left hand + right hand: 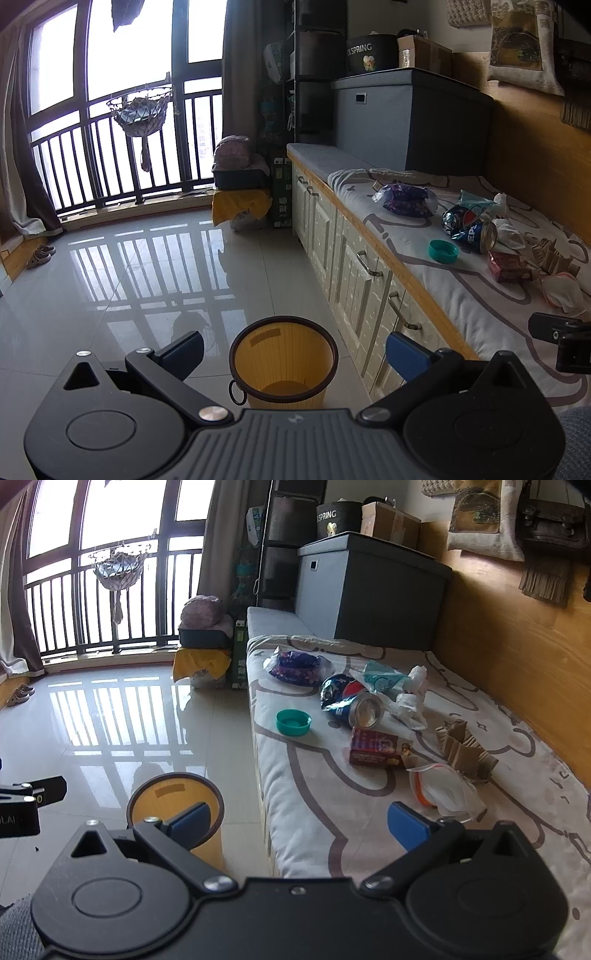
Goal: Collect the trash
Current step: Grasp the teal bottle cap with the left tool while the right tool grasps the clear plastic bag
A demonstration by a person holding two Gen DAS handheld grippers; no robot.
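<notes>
Both grippers wide open, empty | right gripper [297,825] nearer | red carton [375,747] at 1 o'clock, long axis crosswise | left gripper [293,350] over yellow bin [283,363]

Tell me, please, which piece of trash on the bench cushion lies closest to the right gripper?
The white crumpled wrapper with an orange edge, lying just beyond the right gripper; the red box and cans lie farther back.
</notes>
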